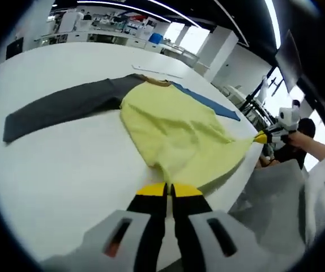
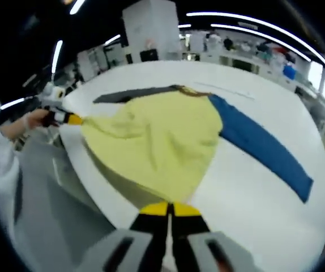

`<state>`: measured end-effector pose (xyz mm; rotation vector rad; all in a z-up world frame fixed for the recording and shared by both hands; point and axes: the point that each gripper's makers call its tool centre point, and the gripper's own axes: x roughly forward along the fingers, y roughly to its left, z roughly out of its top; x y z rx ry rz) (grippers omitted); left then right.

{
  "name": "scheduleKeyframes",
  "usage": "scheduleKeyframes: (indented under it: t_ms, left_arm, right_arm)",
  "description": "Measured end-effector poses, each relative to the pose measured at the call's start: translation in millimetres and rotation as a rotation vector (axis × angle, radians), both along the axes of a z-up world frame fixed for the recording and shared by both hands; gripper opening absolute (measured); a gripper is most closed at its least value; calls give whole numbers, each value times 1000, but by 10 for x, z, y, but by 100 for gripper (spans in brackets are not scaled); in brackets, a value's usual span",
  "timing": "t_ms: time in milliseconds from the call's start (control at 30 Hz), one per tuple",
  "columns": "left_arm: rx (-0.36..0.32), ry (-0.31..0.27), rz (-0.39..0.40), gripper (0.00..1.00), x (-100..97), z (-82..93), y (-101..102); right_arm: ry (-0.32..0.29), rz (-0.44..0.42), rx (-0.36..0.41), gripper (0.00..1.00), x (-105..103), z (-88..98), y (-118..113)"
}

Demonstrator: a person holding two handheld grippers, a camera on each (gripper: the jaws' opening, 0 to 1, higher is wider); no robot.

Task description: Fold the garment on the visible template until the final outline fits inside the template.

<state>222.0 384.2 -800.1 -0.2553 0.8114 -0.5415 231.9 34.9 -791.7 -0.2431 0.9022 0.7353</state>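
A shirt with a yellow body (image 1: 168, 124), a grey sleeve (image 1: 60, 107) and a blue sleeve (image 1: 208, 102) lies spread on the white table (image 1: 66, 170), collar away from me. My left gripper (image 1: 168, 190) is shut on one end of the yellow hem near the table's edge. In the same view my right gripper (image 1: 261, 137) pinches the other hem corner, which is pulled into a point. The right gripper view has the yellow body (image 2: 162, 136), the blue sleeve (image 2: 264, 144) and the grey sleeve (image 2: 128, 95). There my right gripper (image 2: 170, 209) is shut on the hem, and the left gripper (image 2: 72, 119) holds the far corner.
A thin pale line (image 1: 157, 71) runs on the table just beyond the collar. The table edge (image 2: 94, 187) runs close to the hem, with grey floor below. A person's hand (image 2: 29, 120) holds the left gripper. Benches and shelves (image 1: 111, 28) stand far behind.
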Motion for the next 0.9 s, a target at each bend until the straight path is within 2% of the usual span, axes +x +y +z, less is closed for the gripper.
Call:
scheduleKeyframes:
  t_ms: [67,200,367,500,733,900]
  left_arm:
    - [24,18,-15,0,-37,-71,14]
    - [5,72,-12,0,-160,-134,-68]
    - [5,139,-19,0,-277,-304,-79]
    - [1,164,-13,0,-335,-348,-78]
    - [20,206,-8,0,-383,-439,-59]
    - [26,217,-11,0,-410,-435,-54]
  right_arm:
    - [7,18,-23,0,-41,-60,-3]
    - [9,67,-97,0,-127,-181,-40]
    - [17,91,-130,0,-172,-297,-65]
    - [16,138,-184,0,-212,-384,-92]
    - [19,188,-231,0,-235,-486,-90]
    - [26,201,-243,0,-248,-521,-111]
